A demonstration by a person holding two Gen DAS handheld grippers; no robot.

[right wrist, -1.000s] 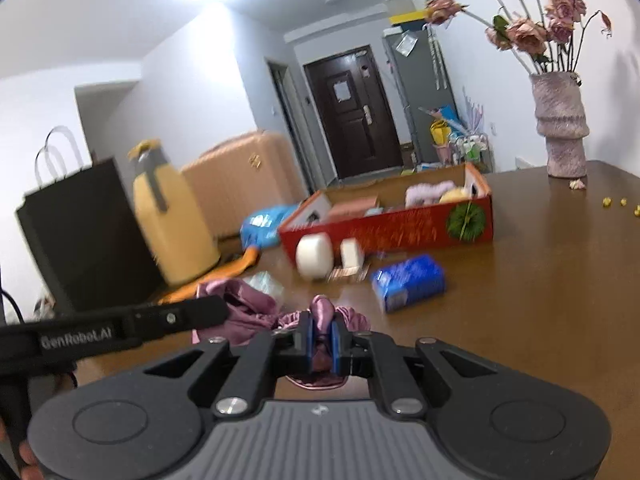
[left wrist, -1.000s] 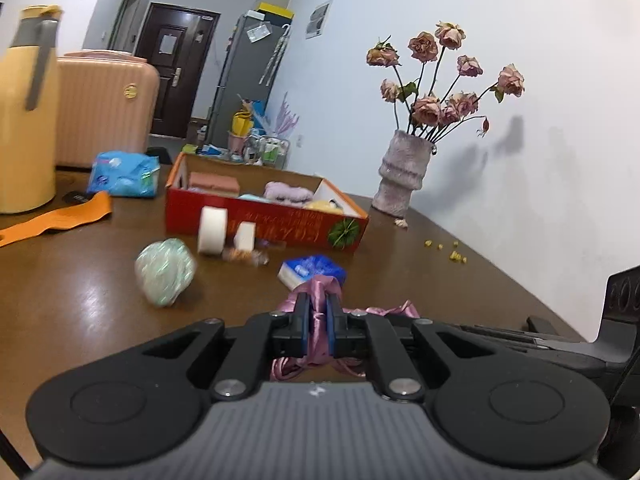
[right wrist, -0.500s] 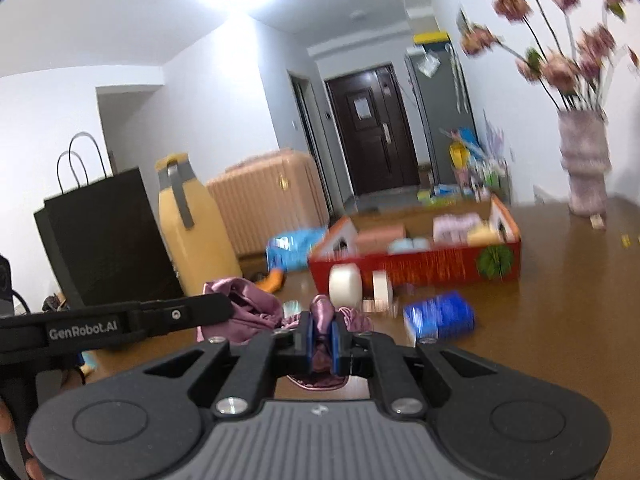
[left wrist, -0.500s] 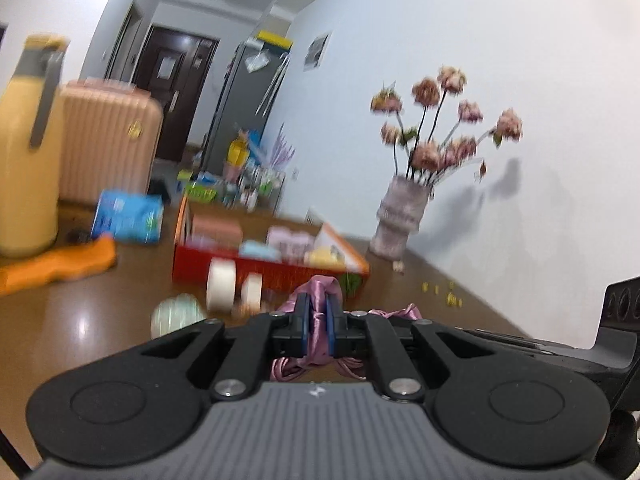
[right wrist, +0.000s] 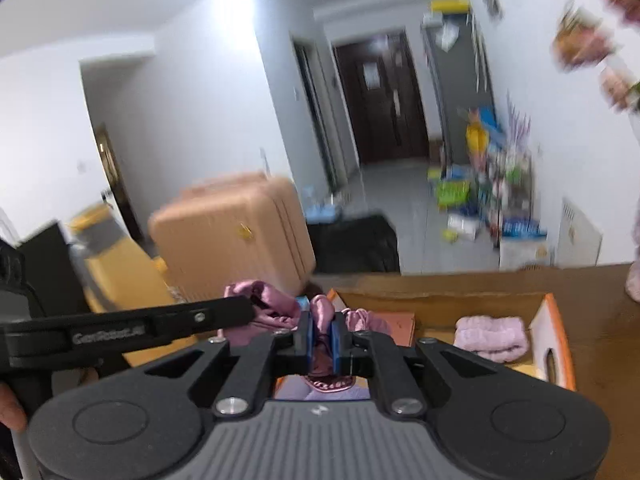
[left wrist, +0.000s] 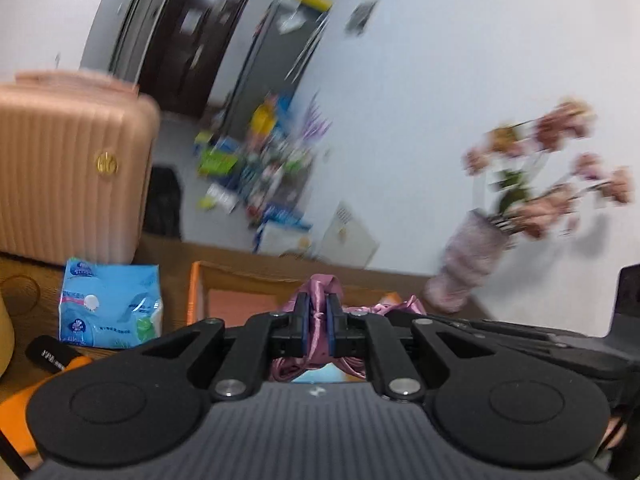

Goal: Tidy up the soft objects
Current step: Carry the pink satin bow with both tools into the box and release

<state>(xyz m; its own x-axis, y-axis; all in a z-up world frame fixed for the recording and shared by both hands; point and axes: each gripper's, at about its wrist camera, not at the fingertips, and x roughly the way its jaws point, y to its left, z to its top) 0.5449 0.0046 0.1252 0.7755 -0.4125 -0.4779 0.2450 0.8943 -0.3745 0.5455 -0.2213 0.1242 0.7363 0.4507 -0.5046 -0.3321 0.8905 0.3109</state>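
Cardboard box (right wrist: 440,300) just ahead and below both my claws. Satin cloth (right wrist: 320,312), limp, light, slippery, bunches freely. Left claw (left wrist: 317,320) and right claw (right wrist: 320,336) each pinched tight on a gathered fold; best held there.

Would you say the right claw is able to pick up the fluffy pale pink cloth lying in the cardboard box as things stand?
Probably not yet. The right claw is shut on a shiny mauve satin scrunchie, so it has no free grip. The fluffy pale pink cloth itself lies uncovered in the cardboard box.
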